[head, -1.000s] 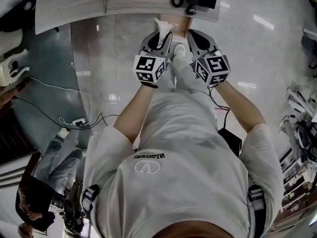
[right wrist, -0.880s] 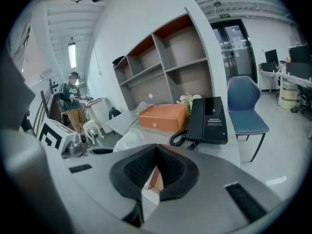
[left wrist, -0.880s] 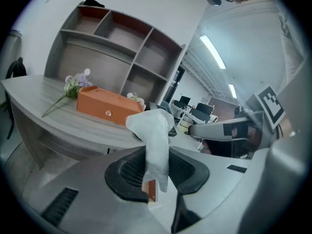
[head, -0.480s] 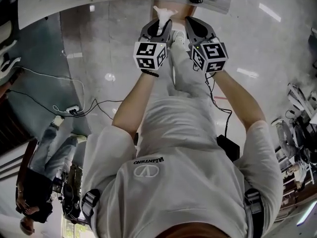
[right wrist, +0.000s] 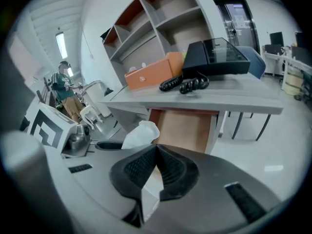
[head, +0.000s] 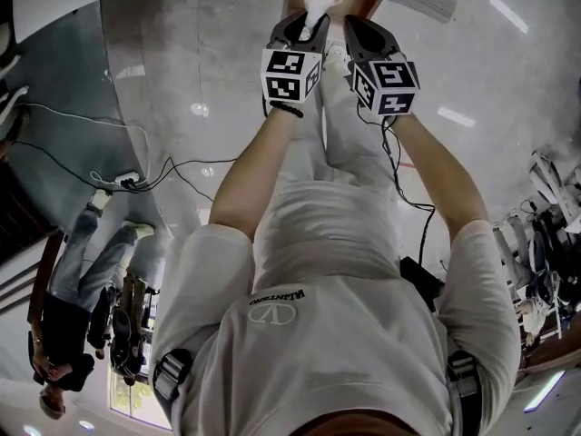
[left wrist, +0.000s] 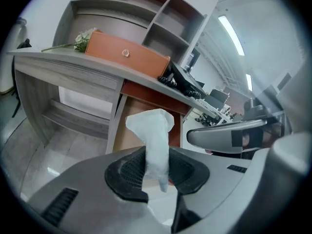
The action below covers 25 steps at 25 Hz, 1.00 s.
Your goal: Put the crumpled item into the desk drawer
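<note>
The white crumpled paper item (left wrist: 152,130) is pinched upright in the left gripper (left wrist: 156,172). The two black ribbed pads are closed on its lower part, about half-way apart, and the bulk of it stands clear above them. Held by the tail like that, the wad leads and can go in first. It is in the air in front of the grey wood-grain desk (left wrist: 73,62), not yet at the brown drawer section under the desktop (right wrist: 183,130). I can't tell from here whether that drawer is pulled out.

The right gripper (right wrist: 156,167) sits just beside the left one. Its pads are pressed together at the tips with nothing between them, and it looks free to deal with the drawer if need be. From the head view, both point forward and down toward the desk's underside.

On the desktop above, well out of the way, are an orange rectangular box (left wrist: 126,55) and a black desk telephone with a coiled cord (right wrist: 214,57). The approach should stay below that edge.
</note>
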Each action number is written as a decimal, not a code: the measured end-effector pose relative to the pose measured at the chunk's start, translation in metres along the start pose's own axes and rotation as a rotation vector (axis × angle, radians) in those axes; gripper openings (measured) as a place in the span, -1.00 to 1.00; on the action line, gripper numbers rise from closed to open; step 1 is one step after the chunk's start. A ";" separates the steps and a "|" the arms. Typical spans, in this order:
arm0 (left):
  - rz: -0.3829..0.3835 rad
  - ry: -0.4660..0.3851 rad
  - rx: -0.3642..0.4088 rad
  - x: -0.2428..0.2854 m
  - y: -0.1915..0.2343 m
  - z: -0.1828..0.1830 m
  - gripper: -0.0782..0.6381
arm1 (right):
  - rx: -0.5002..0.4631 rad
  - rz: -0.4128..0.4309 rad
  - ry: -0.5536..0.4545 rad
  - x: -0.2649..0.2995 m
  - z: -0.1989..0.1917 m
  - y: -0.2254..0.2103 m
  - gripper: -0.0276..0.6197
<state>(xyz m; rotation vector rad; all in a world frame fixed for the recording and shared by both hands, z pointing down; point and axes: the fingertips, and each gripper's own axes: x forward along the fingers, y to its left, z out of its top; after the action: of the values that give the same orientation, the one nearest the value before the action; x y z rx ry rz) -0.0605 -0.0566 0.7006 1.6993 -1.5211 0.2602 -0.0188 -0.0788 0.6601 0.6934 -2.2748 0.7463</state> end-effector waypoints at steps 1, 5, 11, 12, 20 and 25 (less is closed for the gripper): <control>0.006 0.005 -0.002 0.003 0.003 -0.003 -0.50 | 0.006 -0.005 0.006 0.005 -0.004 -0.003 -0.92; 0.029 0.023 -0.010 0.018 0.016 -0.013 -0.50 | 0.011 -0.024 0.029 0.025 -0.018 -0.014 -0.92; 0.036 0.058 -0.008 0.035 0.029 -0.029 -0.50 | 0.036 -0.052 0.054 0.047 -0.040 -0.024 -0.92; 0.037 0.066 -0.008 0.037 0.030 -0.032 -0.50 | 0.042 -0.057 0.057 0.049 -0.043 -0.025 -0.92; 0.051 0.117 -0.037 0.048 0.027 -0.050 -0.50 | 0.090 -0.097 0.081 0.057 -0.056 -0.041 -0.92; 0.053 0.134 -0.033 0.055 0.027 -0.052 -0.50 | 0.102 -0.101 0.076 0.061 -0.055 -0.045 -0.92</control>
<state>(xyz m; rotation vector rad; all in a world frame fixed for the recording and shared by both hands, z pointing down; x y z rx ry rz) -0.0530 -0.0593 0.7806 1.5850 -1.4651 0.3671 -0.0083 -0.0905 0.7526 0.8072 -2.1283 0.8311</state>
